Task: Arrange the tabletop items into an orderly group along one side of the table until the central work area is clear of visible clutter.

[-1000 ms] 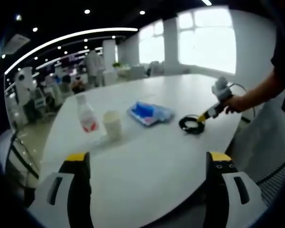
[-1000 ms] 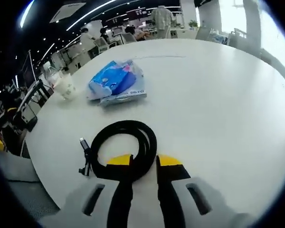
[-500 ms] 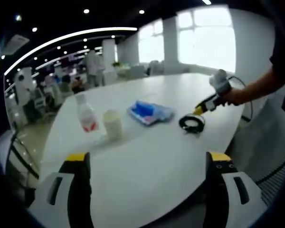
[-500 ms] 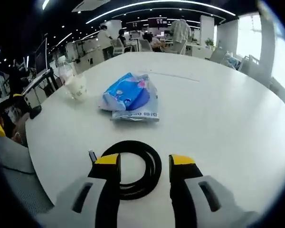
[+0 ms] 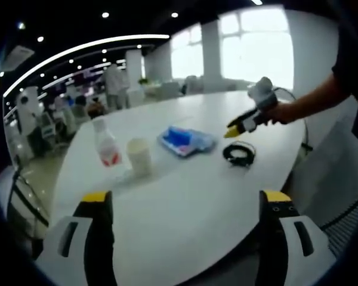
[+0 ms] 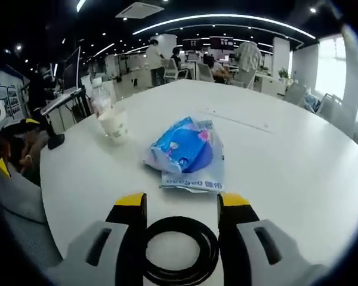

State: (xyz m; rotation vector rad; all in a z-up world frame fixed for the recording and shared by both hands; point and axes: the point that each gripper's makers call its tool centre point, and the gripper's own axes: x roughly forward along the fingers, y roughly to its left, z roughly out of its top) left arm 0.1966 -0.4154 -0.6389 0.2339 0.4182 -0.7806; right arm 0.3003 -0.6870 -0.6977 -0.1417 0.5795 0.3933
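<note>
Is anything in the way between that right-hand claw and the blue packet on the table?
Only the coiled black cable, lying on the white table directly under the open right gripper. Past the coil, bare tabletop runs up to the blue packet. The paper cup and bottle stand off to the side.

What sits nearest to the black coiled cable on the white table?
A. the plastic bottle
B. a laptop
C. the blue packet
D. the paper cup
C: in the right gripper view the blue packet lies just beyond the black coiled cable, while the paper cup and the plastic bottle stand farther off toward the table's edge.
</note>
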